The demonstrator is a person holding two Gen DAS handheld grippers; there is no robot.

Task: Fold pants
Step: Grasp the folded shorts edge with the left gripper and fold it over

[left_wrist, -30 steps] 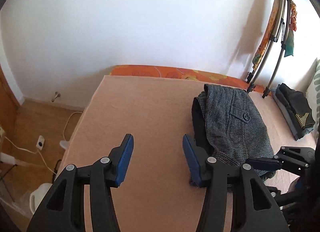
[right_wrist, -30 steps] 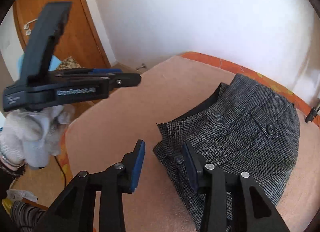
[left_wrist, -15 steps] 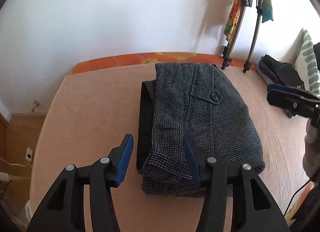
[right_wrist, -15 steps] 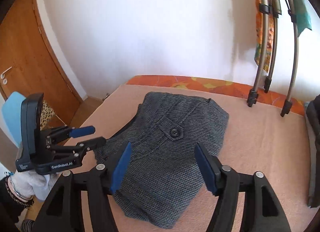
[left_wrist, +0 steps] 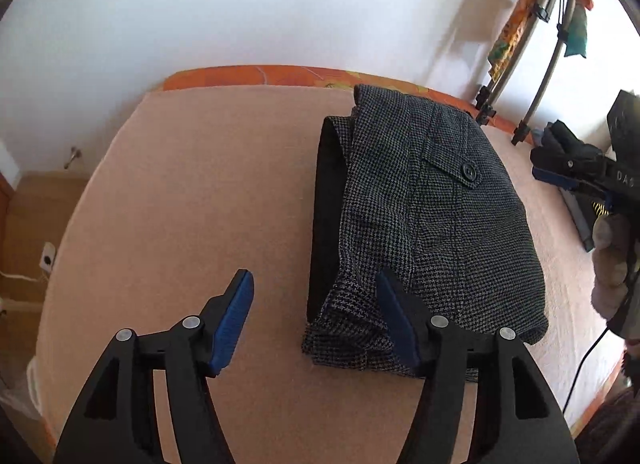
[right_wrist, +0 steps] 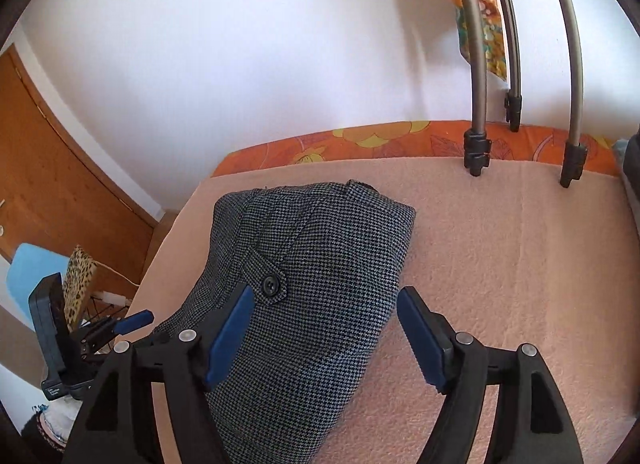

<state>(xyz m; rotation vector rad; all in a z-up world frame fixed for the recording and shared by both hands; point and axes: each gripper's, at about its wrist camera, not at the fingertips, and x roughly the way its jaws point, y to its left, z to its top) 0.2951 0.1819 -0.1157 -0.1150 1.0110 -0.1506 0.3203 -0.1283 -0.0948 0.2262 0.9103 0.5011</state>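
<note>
Left gripper (left_wrist: 314, 302): raised above the bed, pointed forward and down toward 12 o'clock, jaws spread wide, nothing between the blue pads (left_wrist: 234, 318). Right-hand finger overlaps the near left corner of the pants in that view; contact cannot be confirmed.

Right gripper (right_wrist: 326, 322): likewise above the bed, jaws spread wide, nothing clamped. Left pad (right_wrist: 232, 334) seen over the houndstooth cloth, right pad over the blanket at 3 o'clock of the garment's edge. Touching or hovering: cannot tell.

Pants (left_wrist: 428, 224): grey houndstooth, folded into a compact stack, lying flat on the peach blanket (left_wrist: 192, 204) toward the far side of the bed, button flap (right_wrist: 272, 284) uppermost.

Left wrist view only: dark lining along the stack's 9 o'clock edge; loose hem at the near left corner; right gripper entering at 3 o'clock, held in a grey-gloved hand (left_wrist: 612, 260); dark clothing pile (left_wrist: 568, 142) at 2 o'clock; wall socket and floor at 9 o'clock.

Right wrist view only: wooden door (right_wrist: 52, 168) at 9 o'clock; blue item and leopard-print object at 8 o'clock; left gripper body low at 8 o'clock; feet of the metal rack (right_wrist: 478, 104) resting on the blanket at 1 o'clock; rounded fold of the stack along its 3 o'clock edge.

Both views: orange floral sheet (right_wrist: 360, 142) along the far edge, white wall behind.
</note>
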